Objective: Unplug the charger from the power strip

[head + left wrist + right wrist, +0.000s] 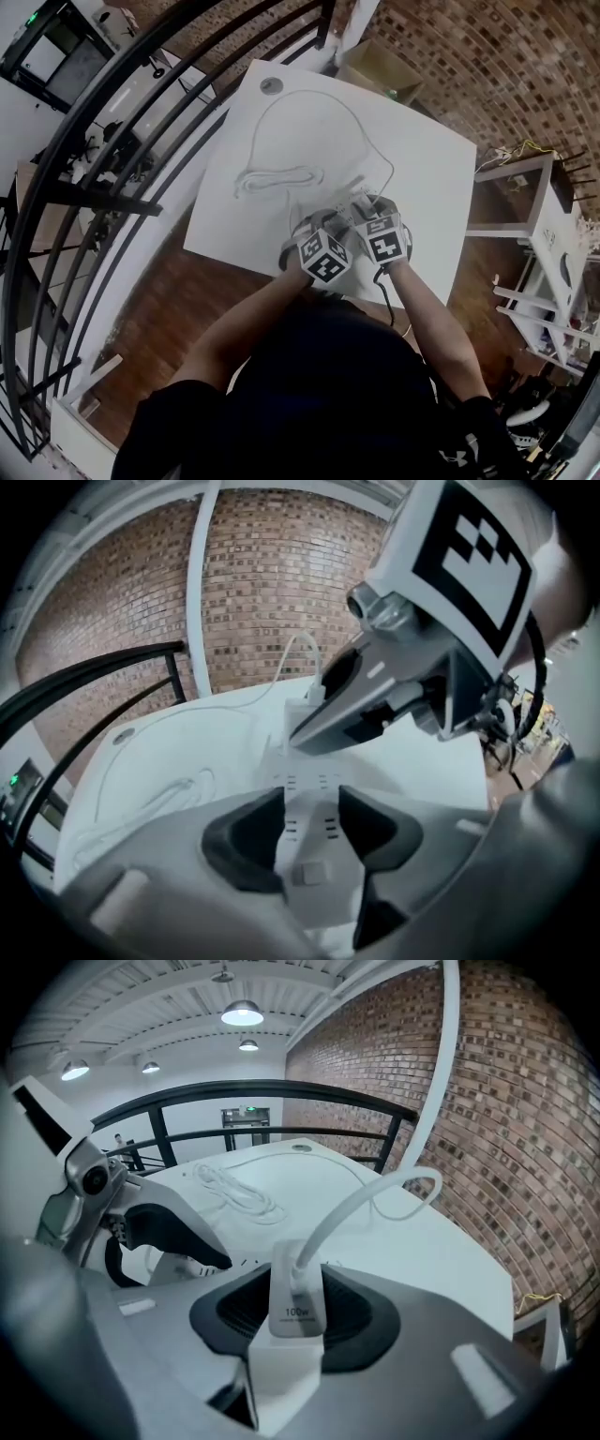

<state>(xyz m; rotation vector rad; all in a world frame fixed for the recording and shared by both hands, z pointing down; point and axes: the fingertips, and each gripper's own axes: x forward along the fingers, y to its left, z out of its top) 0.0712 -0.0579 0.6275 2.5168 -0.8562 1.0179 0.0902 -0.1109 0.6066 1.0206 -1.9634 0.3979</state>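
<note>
A white power strip lies on the white table near its front edge. My left gripper straddles the strip, its dark pads against both long sides. A white charger marked 100W stands plugged into the strip. My right gripper is shut on the charger, one pad on each side. The charger's white cable arcs up and away to a loose coil. In the head view both grippers, left and right, sit side by side and hide the strip.
A black railing curves round the table's left and far sides. Behind it rises a brick wall. A cardboard box sits beyond the far corner. A white side table stands to the right.
</note>
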